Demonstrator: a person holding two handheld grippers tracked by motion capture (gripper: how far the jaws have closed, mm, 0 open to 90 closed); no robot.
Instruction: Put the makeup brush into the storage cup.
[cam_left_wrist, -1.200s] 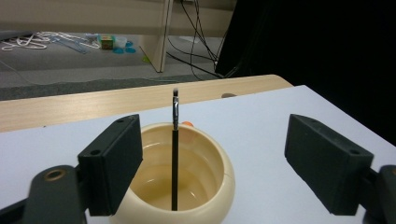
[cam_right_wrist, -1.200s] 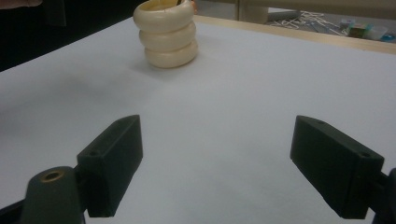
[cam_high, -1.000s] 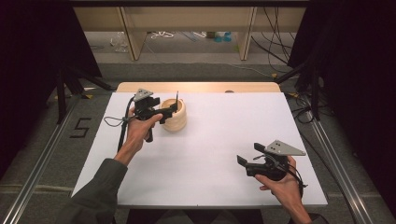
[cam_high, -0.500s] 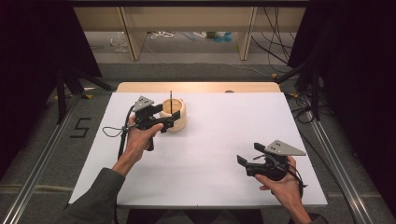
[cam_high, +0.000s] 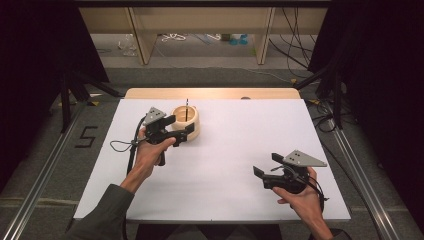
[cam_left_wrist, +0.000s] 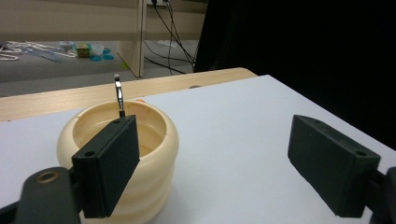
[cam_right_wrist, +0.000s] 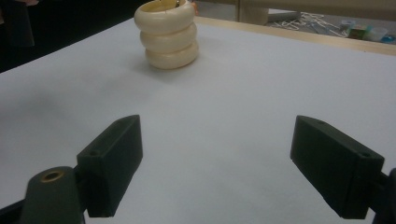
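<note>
Cream ribbed holder (cam_high: 189, 121) standing upright toward the far edge of the desk (cam_high: 240, 135), left of centre; thin dark brush (cam_left_wrist: 119, 96) upright inside, handle leaning on the far rim, pale tip above the rim.

Left gripper (cam_high: 181, 129) level with the holder, jaws wide apart and empty; in the left gripper view one jaw in front of the holder's near wall, the other off to the side over bare desk. Contact with the wall: cannot tell.

Right gripper (cam_high: 260, 173) near the desk's near right corner, well apart from the holder, jaws apart, nothing between them.

Step in hand, as judged: taking the brush out of the holder.
- Raise left gripper above the rim, centre jaws on the handle (not the holder wall).
- Close on the handle below the tip, where thickest.
- Lift straight up along the handle's lean; sideways pull likely to tip the holder.
- Bring right gripper over to steady the holder if it rocks.
</note>
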